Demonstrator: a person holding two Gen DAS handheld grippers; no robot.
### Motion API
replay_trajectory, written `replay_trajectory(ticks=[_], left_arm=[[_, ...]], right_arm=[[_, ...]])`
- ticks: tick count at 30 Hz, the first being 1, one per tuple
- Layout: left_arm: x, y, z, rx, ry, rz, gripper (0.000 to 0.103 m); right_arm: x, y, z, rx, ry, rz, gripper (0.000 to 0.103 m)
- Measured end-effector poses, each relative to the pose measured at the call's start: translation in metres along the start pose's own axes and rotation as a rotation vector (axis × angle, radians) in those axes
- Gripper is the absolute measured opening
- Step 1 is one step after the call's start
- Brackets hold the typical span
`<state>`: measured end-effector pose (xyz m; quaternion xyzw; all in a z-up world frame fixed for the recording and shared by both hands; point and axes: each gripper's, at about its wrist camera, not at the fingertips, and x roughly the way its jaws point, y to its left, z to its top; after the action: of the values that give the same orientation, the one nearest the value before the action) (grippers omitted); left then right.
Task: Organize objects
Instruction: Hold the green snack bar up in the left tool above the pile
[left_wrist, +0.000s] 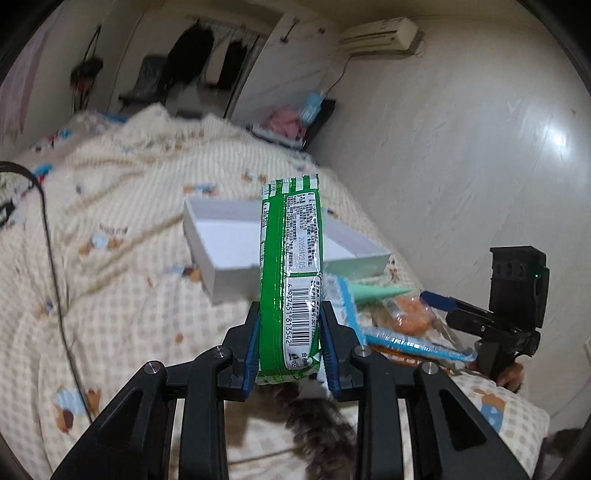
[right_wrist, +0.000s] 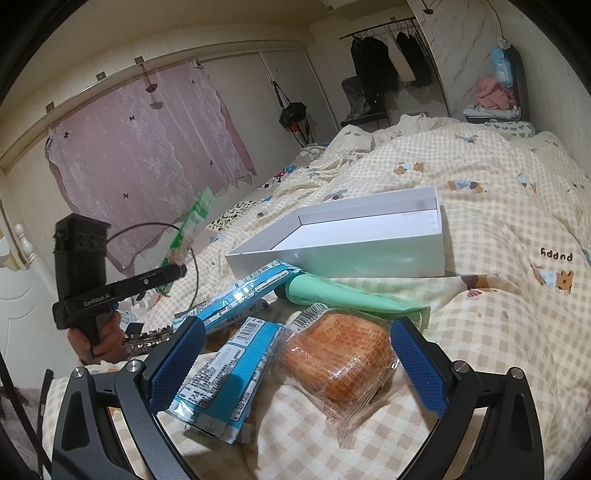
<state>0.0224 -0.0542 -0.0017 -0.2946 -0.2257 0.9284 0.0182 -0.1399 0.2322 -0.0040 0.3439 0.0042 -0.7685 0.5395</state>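
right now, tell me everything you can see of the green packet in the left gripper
The green packet is a flat, glossy foil-like sachet, green with white stripes and a white label carrying small print, a date stamp and a barcode. It stands nearly upright, its crimped top edge uppermost, clamped near its lower end between the blue pads of the left gripper, held up in front of the white box.
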Motion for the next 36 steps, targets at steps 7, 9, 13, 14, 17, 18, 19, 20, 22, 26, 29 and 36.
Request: replay_trajectory(ticks=[7, 9, 13, 14, 17, 18, 19, 20, 22, 26, 29, 36], left_arm=[[-0.011, 0.002, -0.010, -0.031, -0.003, -0.047, 0.032], [-0.011, 0.001, -0.010, -0.021, -0.004, -0.054, 0.032], [-0.008, -0.004, -0.015, 0.011, -0.009, -0.025, 0.033], [-0.006, -0.004, -0.016, 0.015, -0.011, -0.017, 0.033], [-0.003, -0.002, -0.020, 0.009, 0.000, -0.030, 0.033], [-0.002, -0.001, -0.021, 0.006, 0.000, -0.033, 0.033], [-0.002, 0.000, -0.021, 0.002, 0.000, -0.033, 0.033], [-0.003, 0.000, -0.021, 0.000, -0.001, -0.032, 0.033], [-0.003, 0.000, -0.021, -0.002, -0.005, -0.036, 0.033], [-0.002, 0.003, -0.022, -0.009, -0.003, -0.046, 0.033], [0.001, 0.002, -0.023, -0.015, 0.006, -0.049, 0.033], [0.002, 0.000, -0.023, -0.008, 0.000, -0.042, 0.033]], right_arm=[[0.001, 0.000, 0.000, -0.004, 0.000, -0.004, 0.101], [0.001, 0.000, 0.000, -0.002, 0.000, -0.003, 0.101], [0.002, 0.001, 0.000, -0.001, 0.002, -0.003, 0.101], [0.001, 0.001, 0.000, -0.002, 0.001, -0.003, 0.101], [0.002, 0.000, 0.001, -0.002, 0.002, -0.003, 0.101], [0.002, 0.000, 0.001, -0.001, 0.002, -0.003, 0.101], [0.002, 0.001, 0.001, -0.001, 0.001, -0.003, 0.101], [0.002, 0.001, 0.001, -0.002, 0.002, -0.004, 0.101], [0.002, 0.001, 0.001, -0.004, 0.005, -0.009, 0.101], [0.006, 0.005, 0.001, -0.020, 0.024, -0.030, 0.101], [0.008, 0.005, 0.000, -0.023, 0.035, -0.032, 0.101], [0.007, 0.005, 0.000, -0.022, 0.032, -0.032, 0.101]])
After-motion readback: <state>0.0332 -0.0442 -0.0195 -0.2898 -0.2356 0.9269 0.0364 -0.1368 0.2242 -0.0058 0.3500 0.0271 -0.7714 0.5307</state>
